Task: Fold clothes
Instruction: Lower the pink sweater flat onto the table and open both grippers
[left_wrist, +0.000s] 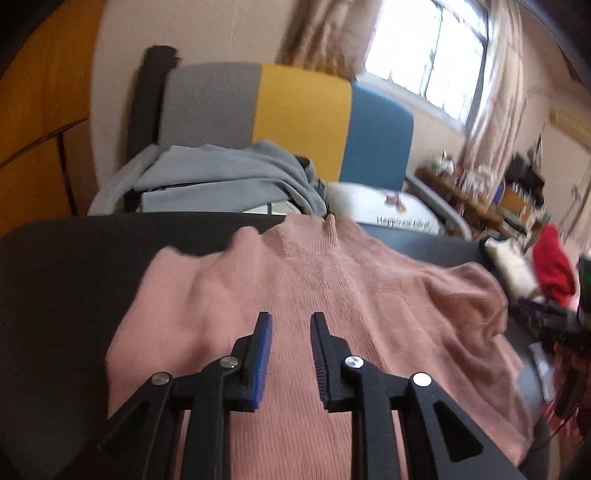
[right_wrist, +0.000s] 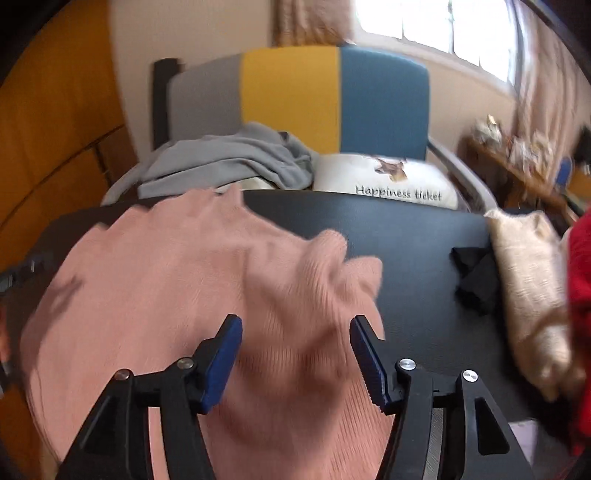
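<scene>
Both claws' sweater (left_wrist: 314, 295) motion-blurred

There it is, "Happiness ticket" in dark lettering across the white cushion (right_wrist: 388, 181) on the chair seat, nothing else legible.

Behind the dark table (right_wrist: 406, 236) stands a chair (left_wrist: 303, 122) with a back in grey, yellow and blue panels. A bright window (left_wrist: 428, 55) with pale curtains (left_wrist: 491, 92) lets in daylight on the right. The wall (left_wrist: 192, 33) is cream; orange-brown wooden panelling (left_wrist: 37, 129), perhaps a wardrobe, fills the left. A cluttered wooden shelf (left_wrist: 476, 203) runs below the window, blurred.
</scene>
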